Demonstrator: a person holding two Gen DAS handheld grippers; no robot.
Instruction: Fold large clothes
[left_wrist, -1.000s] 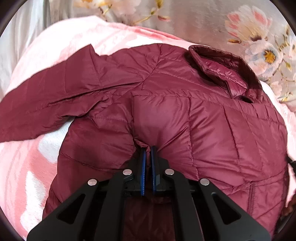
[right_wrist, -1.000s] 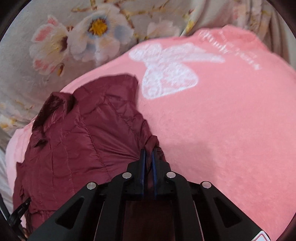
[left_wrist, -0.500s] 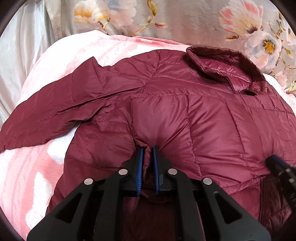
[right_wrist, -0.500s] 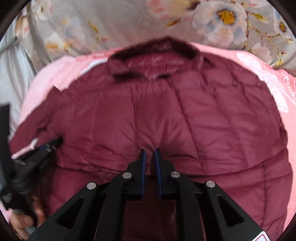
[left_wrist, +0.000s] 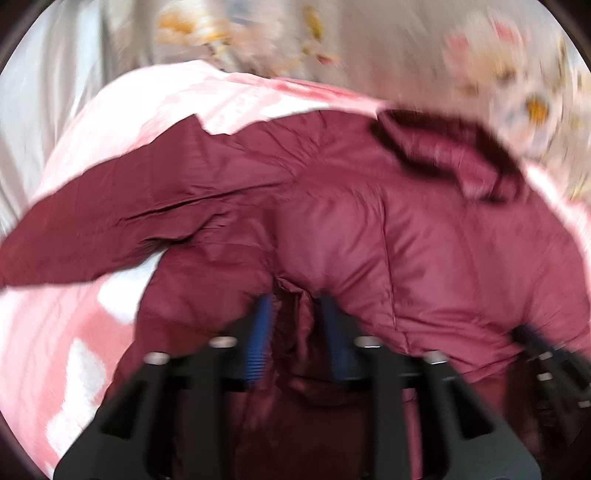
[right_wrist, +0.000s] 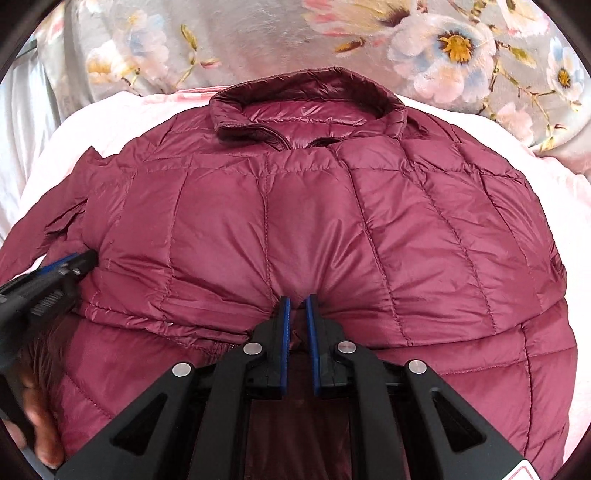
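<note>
A maroon quilted puffer jacket lies front up on a pink blanket, collar at the far end. Its one sleeve stretches out to the left. My left gripper sits at the jacket's near left part; its jaws are opening, and a loose ridge of fabric stands between the separated blue pads. The left wrist view is blurred. My right gripper is shut on a pinch of jacket fabric at the near middle. The left gripper also shows at the left edge of the right wrist view.
Grey floral bedding lies beyond the collar. A white sheet is at the far left. A person's hand holds the left gripper's handle. Pink blanket shows bare to the jacket's right.
The left jaws have spread apart off the fabric fold they pinched. The right gripper swung from the jacket's right edge over to its middle, carrying fabric across, then held still.
</note>
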